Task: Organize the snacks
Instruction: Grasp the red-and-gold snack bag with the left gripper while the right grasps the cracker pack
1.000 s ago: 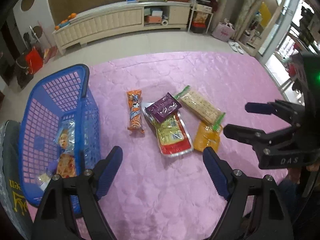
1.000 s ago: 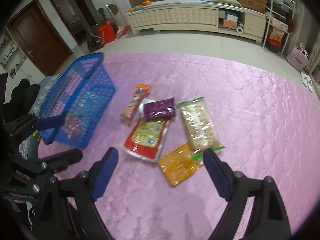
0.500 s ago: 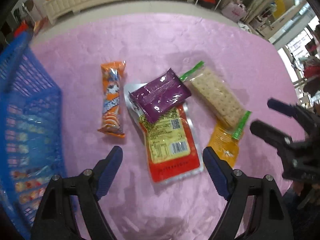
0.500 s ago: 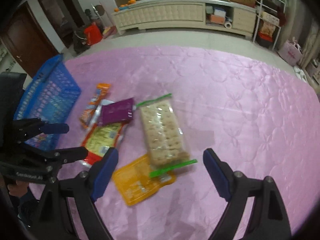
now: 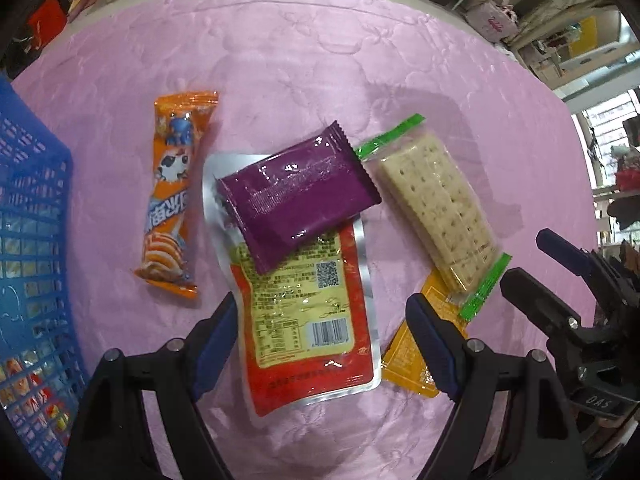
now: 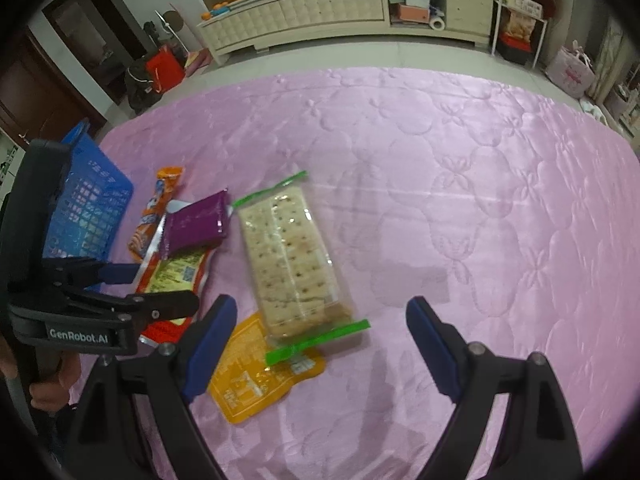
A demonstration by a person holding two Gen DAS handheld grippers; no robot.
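Both hand-held grippers wide and empty: left hand-held gripper (image 5: 320, 344) straddling red-and-silver foil pouch (image 5: 308, 320) under purple wrapper (image 5: 296, 200) on pink quilted bedspread (image 5: 280, 60), right hand-held gripper (image 6: 320, 344) over clear green-edged cracker pack (image 6: 292, 264), presumably for transfer to blue plastic basket (image 5: 32, 240).

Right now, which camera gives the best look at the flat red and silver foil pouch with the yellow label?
The left wrist view: the red and silver foil pouch lies almost whole, barcode readable, under the purple packet. In the right wrist view the left gripper hides much of it.
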